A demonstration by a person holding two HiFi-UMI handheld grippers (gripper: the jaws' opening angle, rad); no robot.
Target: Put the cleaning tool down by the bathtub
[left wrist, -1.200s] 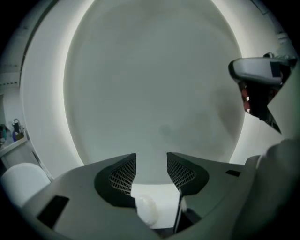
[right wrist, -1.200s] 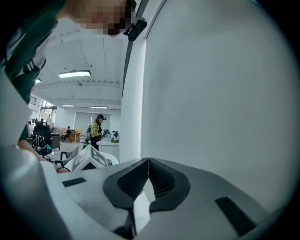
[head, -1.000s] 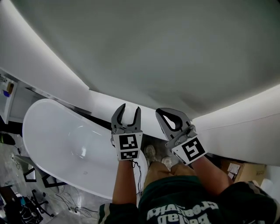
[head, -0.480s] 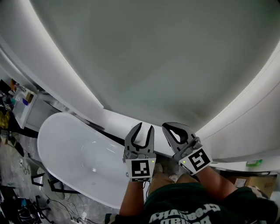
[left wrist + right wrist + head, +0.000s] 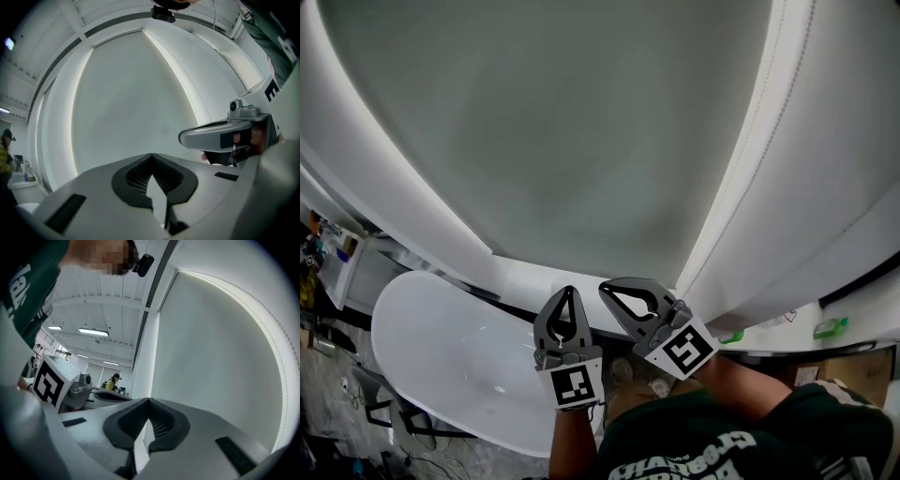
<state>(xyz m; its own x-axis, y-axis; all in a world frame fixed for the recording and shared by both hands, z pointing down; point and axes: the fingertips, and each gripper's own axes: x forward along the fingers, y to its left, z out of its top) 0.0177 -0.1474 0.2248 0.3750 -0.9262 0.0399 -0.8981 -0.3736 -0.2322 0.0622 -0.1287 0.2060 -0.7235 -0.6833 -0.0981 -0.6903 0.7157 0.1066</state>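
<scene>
Far left in your head view the white bathtub [image 5: 441, 366] lies low beside you, its basin bare as far as it shows. The cleaning tool is not in it, and no view shows the tool at all, so I cannot tell you where it rests (if it is down by the tub, it sits outside every frame).

Your left gripper [image 5: 570, 291] has just been closing its jaws. They now meet tip to tip with nothing between them, and its own view shows only the grey wall panel [image 5: 136, 108] beyond the pads. Closing on air like that reads to me as a hand done with its load rather than one starting a grasp.

Just beside it, your right gripper [image 5: 606, 289] is likewise pressed together and empty. It is held near level and faces the same wall, so both look parked rather than reaching.

Further right, two small green objects [image 5: 830, 327] sit on the white ledge [image 5: 787, 323], too small to identify. I would judge the put-down finished or nearly so, but check by the tub's edge before trusting that.
</scene>
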